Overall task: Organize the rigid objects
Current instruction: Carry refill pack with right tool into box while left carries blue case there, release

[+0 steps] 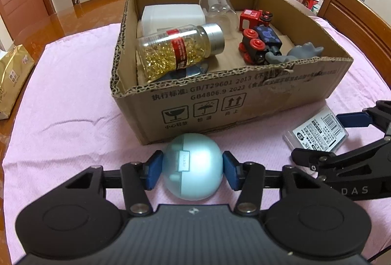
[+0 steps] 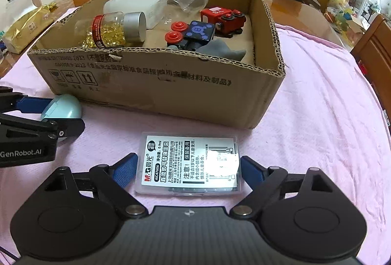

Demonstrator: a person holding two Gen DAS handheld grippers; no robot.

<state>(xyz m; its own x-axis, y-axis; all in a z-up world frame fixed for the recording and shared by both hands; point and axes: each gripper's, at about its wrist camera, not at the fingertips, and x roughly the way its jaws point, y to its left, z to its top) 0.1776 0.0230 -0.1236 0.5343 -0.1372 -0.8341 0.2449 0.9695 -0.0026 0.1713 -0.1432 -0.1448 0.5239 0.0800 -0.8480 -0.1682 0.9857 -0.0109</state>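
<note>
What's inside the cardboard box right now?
In the cardboard box: a capsule bottle on its side, a white box, a clear jar, red and dark-blue toy trains, a grey figure. The near wall hides part of the floor.

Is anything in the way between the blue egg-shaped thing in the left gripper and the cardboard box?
Only the box's own near wall. The left gripper is shut on the blue egg-shaped thing, which sits on the pink cloth right against that wall, so it has to be lifted over the rim. Nothing else visible blocks it.
</note>
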